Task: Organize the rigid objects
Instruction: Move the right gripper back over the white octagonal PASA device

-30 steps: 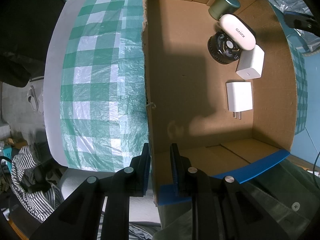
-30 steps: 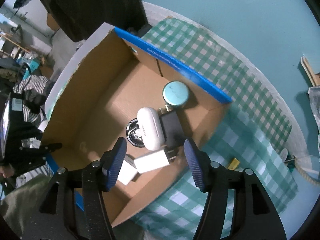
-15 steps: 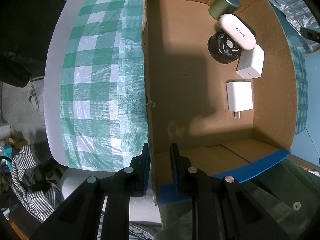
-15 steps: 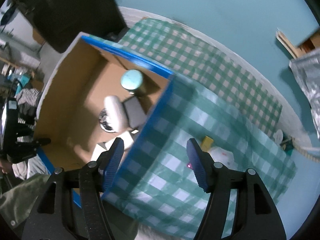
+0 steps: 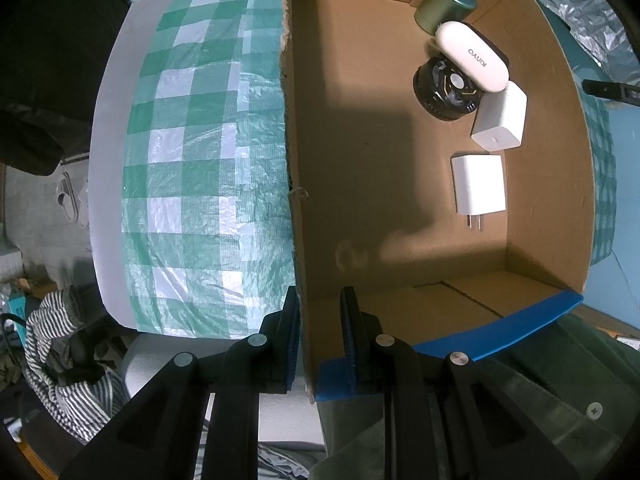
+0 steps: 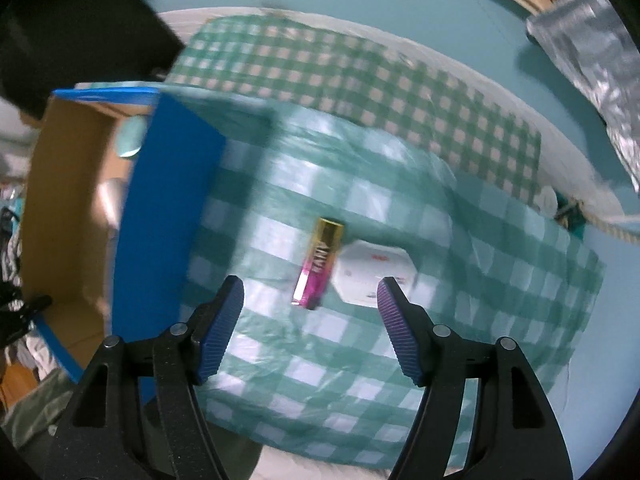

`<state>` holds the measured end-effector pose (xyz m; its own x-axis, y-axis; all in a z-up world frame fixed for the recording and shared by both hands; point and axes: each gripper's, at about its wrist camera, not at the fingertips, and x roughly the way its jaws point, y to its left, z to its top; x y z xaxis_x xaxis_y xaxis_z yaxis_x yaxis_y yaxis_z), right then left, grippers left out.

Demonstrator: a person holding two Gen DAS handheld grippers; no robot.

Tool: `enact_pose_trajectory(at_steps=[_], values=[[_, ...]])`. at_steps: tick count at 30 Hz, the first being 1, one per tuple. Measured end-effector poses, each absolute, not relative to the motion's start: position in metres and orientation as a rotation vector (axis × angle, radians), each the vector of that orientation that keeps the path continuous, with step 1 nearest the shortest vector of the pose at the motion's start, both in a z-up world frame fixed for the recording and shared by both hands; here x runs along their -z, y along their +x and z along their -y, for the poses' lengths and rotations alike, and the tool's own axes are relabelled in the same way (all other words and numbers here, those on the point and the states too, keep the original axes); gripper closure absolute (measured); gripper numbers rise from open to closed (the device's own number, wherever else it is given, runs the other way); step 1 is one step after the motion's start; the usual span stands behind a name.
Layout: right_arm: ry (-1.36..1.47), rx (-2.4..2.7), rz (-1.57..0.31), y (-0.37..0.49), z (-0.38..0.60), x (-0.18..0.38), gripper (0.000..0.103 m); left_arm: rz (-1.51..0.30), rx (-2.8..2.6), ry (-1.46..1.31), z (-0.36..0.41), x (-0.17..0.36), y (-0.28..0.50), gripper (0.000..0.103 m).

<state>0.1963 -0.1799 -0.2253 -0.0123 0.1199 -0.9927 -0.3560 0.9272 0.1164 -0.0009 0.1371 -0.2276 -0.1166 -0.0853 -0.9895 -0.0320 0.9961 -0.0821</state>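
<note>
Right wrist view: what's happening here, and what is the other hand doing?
A person is sorting small items into a cardboard box. The left gripper is clamped on the box's side wall. The right gripper, jaws wide open and empty, hovers over the checkered cloth above a gold-and-pink battery lying beside a white octagonal object. Already in the box: a green canister, a white case, a black round part and two white chargers.
</note>
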Motion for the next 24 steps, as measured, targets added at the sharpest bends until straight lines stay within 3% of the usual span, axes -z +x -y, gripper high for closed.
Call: enact_pose_trajectory(at_steps=[24], values=[[-0.177, -0.291, -1.548, 0.214, 0.213, 0.293, 0.033, -1.691, 0.048, -0.079, -0.136, 0.228, -0.001, 0.084]])
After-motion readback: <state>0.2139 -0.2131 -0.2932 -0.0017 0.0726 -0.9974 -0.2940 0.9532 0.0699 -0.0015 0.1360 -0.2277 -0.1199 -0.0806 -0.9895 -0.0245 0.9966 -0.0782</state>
